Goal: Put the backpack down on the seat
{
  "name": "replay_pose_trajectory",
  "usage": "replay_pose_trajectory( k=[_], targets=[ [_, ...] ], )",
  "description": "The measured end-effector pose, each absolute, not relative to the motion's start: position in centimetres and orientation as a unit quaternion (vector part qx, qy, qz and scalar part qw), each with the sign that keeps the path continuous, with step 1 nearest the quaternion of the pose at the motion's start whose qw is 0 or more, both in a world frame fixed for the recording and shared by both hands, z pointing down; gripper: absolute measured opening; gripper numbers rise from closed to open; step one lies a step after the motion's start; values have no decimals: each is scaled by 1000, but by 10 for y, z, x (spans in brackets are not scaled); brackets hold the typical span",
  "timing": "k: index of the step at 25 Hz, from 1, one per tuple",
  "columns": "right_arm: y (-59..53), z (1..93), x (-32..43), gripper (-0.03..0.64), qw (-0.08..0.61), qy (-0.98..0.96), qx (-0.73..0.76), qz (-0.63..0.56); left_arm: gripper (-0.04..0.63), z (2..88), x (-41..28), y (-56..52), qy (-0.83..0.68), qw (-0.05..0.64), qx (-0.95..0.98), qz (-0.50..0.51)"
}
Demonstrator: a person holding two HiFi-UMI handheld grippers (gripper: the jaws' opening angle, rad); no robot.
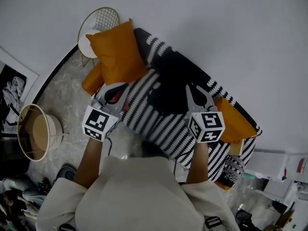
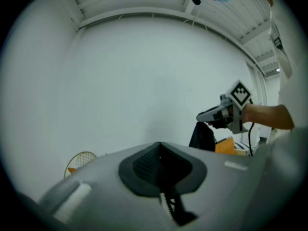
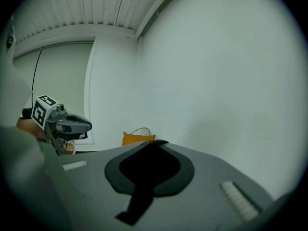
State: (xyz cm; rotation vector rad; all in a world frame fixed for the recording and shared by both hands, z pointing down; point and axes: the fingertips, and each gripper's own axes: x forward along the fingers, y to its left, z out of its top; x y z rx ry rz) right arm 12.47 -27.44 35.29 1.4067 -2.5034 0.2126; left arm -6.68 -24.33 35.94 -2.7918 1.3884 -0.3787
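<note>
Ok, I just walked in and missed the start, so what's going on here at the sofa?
A person holds a gripper in each hand over a seat draped in a black-and-white striped throw, with an orange cushion at one end. The right gripper is shut on a black backpack, which hangs from it above the middle of the seat. The left gripper hovers alongside, jaws together, apparently on nothing. Whether the backpack touches the seat is unclear.

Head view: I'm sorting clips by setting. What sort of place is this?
Likely a living-room corner: a sofa under a striped throw, an orange cushion, a lamp and a wire side table against a plain wall.
</note>
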Motion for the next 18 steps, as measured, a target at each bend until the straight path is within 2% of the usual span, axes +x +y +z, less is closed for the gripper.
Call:
replay_pose_trajectory(
  k=[18],
  targets=[
    [-470, 458, 119, 11, 193, -884, 406, 128, 5, 428, -54, -407, 504, -55, -850, -142]
  ],
)
